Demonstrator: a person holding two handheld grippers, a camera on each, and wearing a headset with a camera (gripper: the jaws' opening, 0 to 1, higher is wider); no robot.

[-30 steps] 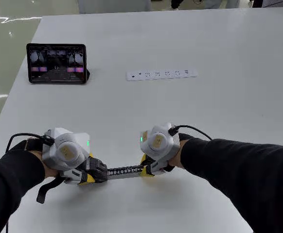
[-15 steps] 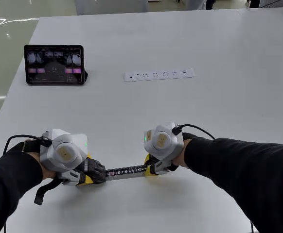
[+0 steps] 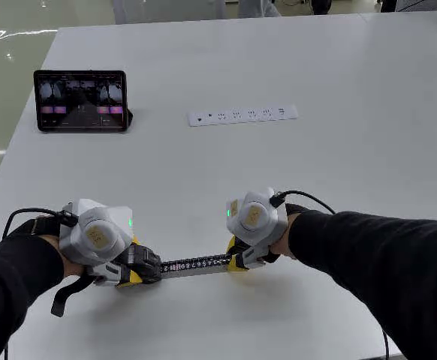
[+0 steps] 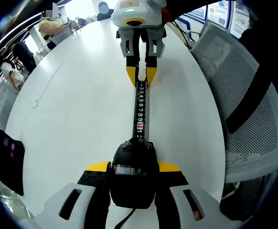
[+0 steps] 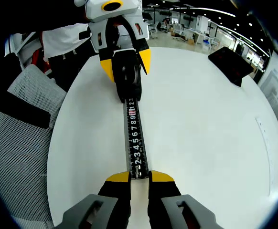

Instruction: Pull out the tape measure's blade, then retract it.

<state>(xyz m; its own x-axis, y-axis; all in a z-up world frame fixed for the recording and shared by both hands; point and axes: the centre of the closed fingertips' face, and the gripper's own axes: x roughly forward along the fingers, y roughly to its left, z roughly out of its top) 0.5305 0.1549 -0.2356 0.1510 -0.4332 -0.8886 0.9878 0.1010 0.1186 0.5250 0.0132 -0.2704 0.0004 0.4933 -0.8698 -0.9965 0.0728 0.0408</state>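
Left tongs: closed around the black tape measure, its case clamped between both jaws, low over the bench; right tongs: pinched nearly together on the end of the blade; blade: drawn out a short stretch, numbers up, run straight from left tongs to right tongs; tablet and power strip: set well beyond both tongs, tablet towards the left tongs' side.
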